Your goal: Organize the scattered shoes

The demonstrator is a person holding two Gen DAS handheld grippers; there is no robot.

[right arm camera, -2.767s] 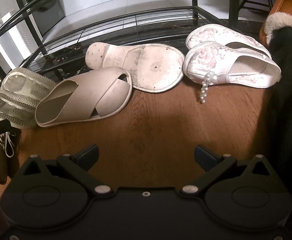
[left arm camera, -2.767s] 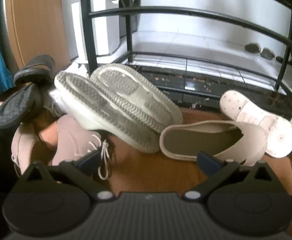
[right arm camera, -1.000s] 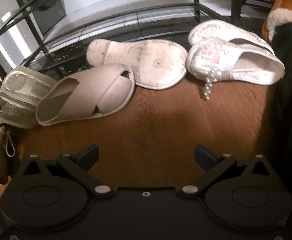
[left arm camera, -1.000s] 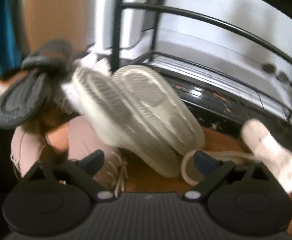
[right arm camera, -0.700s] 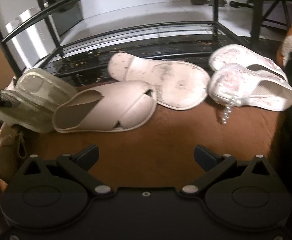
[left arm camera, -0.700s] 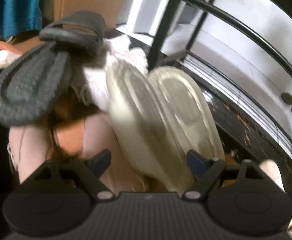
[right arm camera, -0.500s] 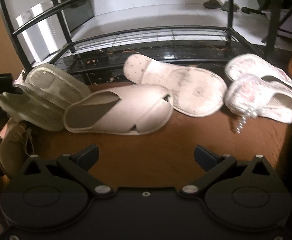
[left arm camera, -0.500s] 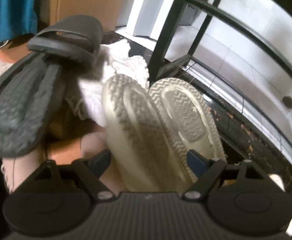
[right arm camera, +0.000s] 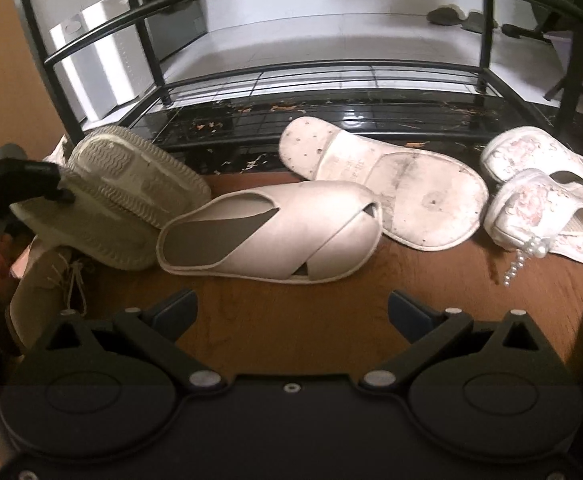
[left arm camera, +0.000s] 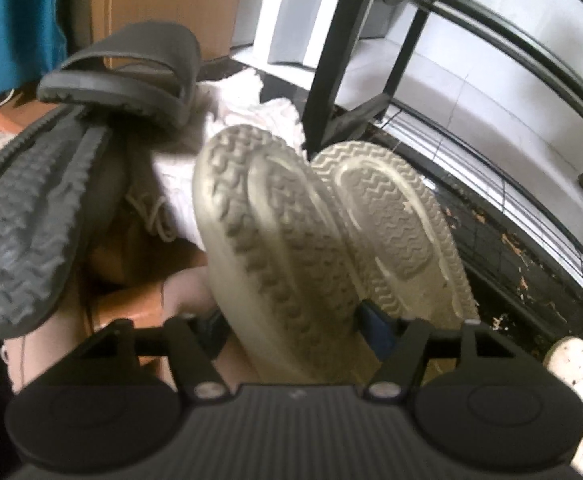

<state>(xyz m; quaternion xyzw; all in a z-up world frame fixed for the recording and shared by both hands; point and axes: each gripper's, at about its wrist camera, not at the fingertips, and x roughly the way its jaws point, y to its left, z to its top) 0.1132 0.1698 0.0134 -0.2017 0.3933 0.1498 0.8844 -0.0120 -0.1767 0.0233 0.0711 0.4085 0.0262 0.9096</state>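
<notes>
Two white sneakers lie sole-up on their sides, the near one against the far one. My left gripper straddles the near sneaker, one finger on each side of its sole, pressed against it. The right wrist view shows that gripper at the sneakers on the far left. My right gripper hangs open over bare wooden floor, just short of a beige cross-strap slipper. Behind it lie an upturned white slipper and a floral white pair.
A black metal shoe rack stands right behind the shoes, its post close to the sneakers. Dark grey sandals are piled to the left. Tan lace-up shoes sit under the sneakers. A hand holds the left gripper.
My left gripper swung left and moved in on the sneakers, and its fingers narrowed onto the near one. The right gripper pulled back and tilted up, so more of the rack shows.
</notes>
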